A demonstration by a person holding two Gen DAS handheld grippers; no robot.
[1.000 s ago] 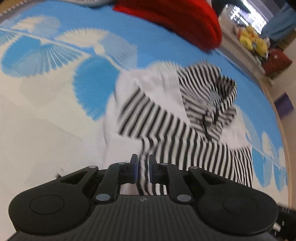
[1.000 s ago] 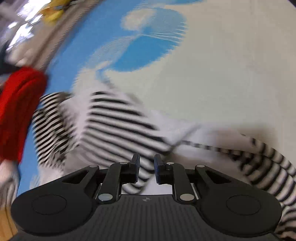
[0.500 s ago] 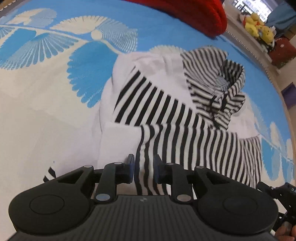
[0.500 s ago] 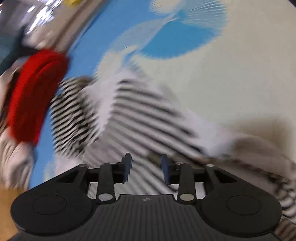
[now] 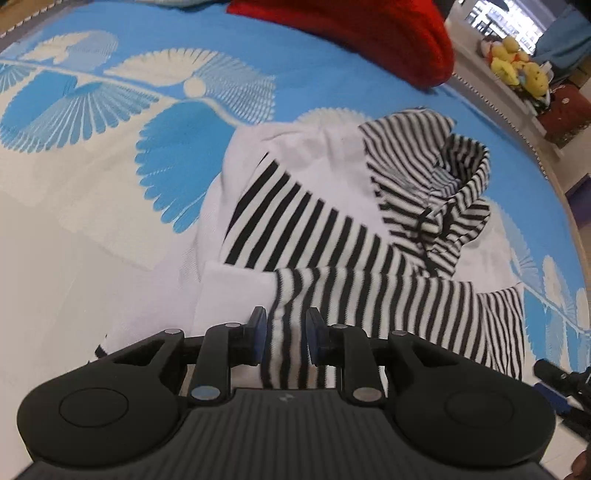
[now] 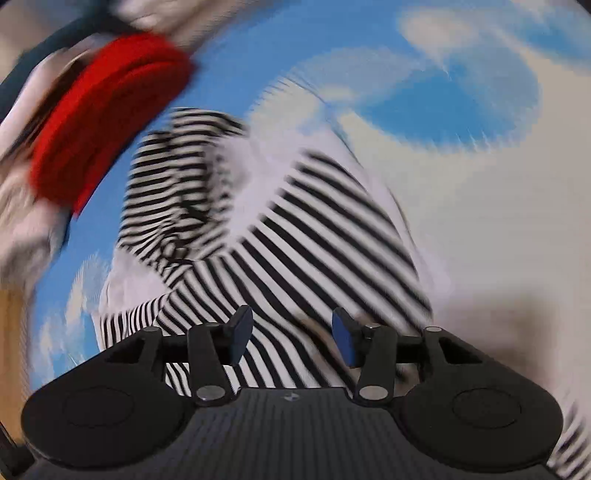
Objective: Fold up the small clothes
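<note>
A small black-and-white striped hooded top (image 5: 332, 229) lies on a blue and cream patterned cloth (image 5: 110, 166), its sleeves folded across the white body and its hood at the far right. My left gripper (image 5: 284, 332) is open, with a striped sleeve lying loose between its fingers. In the blurred right wrist view the same top (image 6: 295, 229) fills the middle. My right gripper (image 6: 291, 332) is wide open just above the striped fabric and holds nothing.
A folded red garment (image 5: 369, 29) lies at the cloth's far edge and shows in the right wrist view (image 6: 99, 110) at upper left. Yellow plush toys (image 5: 517, 70) sit on a shelf beyond. The table's wooden edge (image 5: 576, 221) runs along the right.
Both grippers have opened and let go of the striped sleeves, which now lie folded across the top. The right gripper opened wider and swung, blurring its view.
</note>
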